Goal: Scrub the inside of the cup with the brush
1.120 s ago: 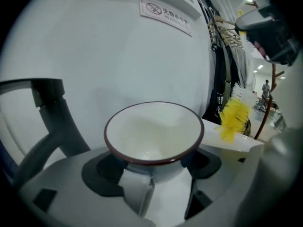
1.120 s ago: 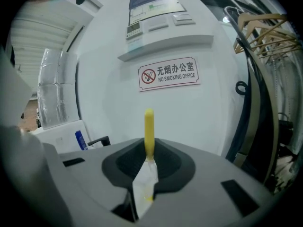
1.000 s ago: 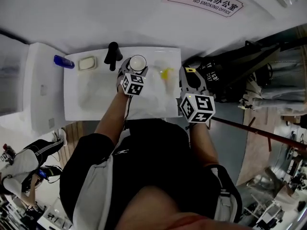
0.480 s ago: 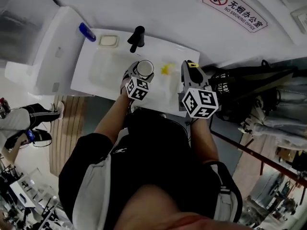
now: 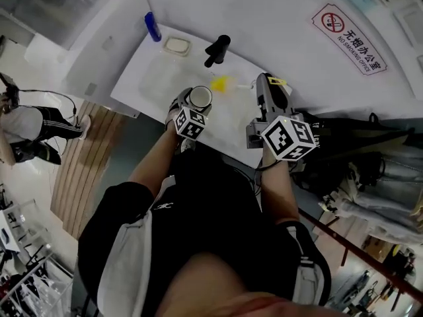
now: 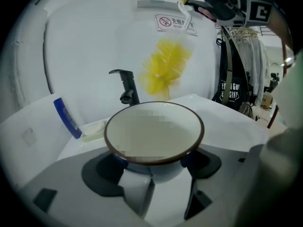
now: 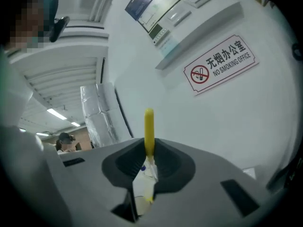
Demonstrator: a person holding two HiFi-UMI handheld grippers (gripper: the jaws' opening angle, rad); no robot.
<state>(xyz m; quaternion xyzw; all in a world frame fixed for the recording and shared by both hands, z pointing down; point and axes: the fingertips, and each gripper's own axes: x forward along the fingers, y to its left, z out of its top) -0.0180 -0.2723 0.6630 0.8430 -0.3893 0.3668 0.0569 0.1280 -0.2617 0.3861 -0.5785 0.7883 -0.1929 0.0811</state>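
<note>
Overhead, the left gripper (image 5: 195,105) is clamping the cup (image 5: 199,97) over the white sink (image 5: 149,78), the right gripper (image 5: 267,84) holding the yellow brush (image 5: 220,83) beside it; left gripper view: bristles are hovering beyond the cup's rim; right gripper view: jaws are squeezing the brush handle

**Hidden and unresolved regions at the sink**
In the left gripper view the brush (image 6: 165,66) bristles are blurred and the cup (image 6: 154,135) interior cannot be made out. The right gripper view shows only the handle (image 7: 149,126); the head lies out of frame. In the head view the marker cube (image 5: 190,123) of the left tongs (image 5: 197,104) hides the cup's lower body.
</note>
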